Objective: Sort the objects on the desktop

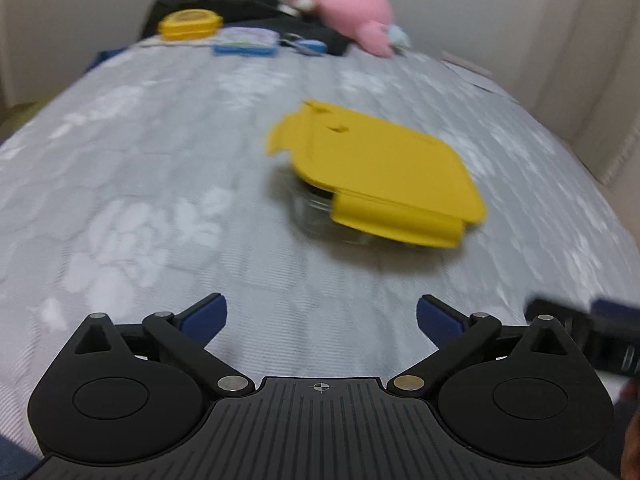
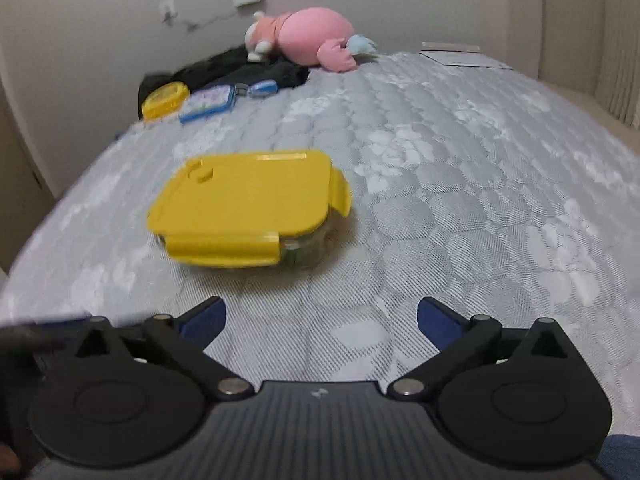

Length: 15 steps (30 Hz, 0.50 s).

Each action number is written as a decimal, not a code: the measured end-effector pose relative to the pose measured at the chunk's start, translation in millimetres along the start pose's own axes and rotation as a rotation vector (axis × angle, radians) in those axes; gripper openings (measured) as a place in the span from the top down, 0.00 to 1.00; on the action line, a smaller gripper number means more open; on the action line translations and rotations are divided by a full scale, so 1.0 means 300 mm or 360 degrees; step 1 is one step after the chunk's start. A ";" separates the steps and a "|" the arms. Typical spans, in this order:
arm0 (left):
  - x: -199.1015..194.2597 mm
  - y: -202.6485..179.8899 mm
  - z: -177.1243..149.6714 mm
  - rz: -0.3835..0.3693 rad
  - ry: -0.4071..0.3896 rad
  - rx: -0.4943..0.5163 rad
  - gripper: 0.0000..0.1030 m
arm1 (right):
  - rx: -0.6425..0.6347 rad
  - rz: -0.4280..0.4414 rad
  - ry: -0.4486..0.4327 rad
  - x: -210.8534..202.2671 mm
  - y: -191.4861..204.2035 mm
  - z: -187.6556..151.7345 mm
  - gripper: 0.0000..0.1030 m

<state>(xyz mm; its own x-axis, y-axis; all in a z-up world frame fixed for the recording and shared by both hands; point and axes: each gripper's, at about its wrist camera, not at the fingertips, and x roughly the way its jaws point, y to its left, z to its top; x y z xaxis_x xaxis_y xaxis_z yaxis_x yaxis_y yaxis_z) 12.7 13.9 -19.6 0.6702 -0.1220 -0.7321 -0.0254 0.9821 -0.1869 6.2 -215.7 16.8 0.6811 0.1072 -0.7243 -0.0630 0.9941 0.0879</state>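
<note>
1. The left gripper [image 1: 322,316] hung over the grey quilted mattress [image 1: 160,168] with its blue-padded jaws spread wide and nothing between them.
2. The right gripper [image 2: 322,316] stood the same way: jaws wide apart, holding nothing, only bare mattress [image 2: 460,200] in the gap.
3. The clear container with the yellow clip lid [image 1: 380,172] lay ahead of the left jaws and a little to their right, resting on the mattress and well clear of the pads. From the right wrist view the same container [image 2: 248,204] sat ahead and to the left of the jaws, so it lay roughly between the two grippers' lines of reach.
4. Far beyond both sets of jaws, by the wall, a smaller yellow-lidded box [image 2: 165,100], a blue-edged case [image 2: 208,103] and a small blue item [image 2: 262,88] lay close together in a row beside dark fabric [image 2: 248,68], with a pink plush toy [image 2: 316,38] behind.
5. Judging from this, the far row looked like a group already sorted, though that is uncertain; the large container appeared to be what was left, not yet gripped.
</note>
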 end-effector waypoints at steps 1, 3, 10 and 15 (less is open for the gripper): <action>-0.002 0.008 0.007 0.0023 0.0006 -0.0009 0.00 | -0.0012 -0.0030 0.0030 0.007 0.003 -0.006 0.00; -0.003 0.005 0.041 0.0067 0.0017 0.0074 0.00 | -0.0020 -0.0076 0.0090 0.025 0.005 -0.016 0.00; -0.019 -0.041 0.072 0.0180 -0.0073 0.0402 0.00 | 0.0064 -0.0066 0.0216 0.080 -0.018 -0.026 0.00; 0.006 -0.001 0.073 0.0043 0.0019 0.0254 0.00 | 0.0018 -0.0066 0.0235 0.117 -0.001 -0.038 0.00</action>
<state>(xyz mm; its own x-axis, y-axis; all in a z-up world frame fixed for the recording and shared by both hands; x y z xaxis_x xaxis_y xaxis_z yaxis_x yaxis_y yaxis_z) 30.2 16.5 -6.5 0.6621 -0.0957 -0.7433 0.0755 0.9953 -0.0610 21.8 -212.2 -16.3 0.5681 0.0676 -0.8202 -0.0278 0.9976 0.0629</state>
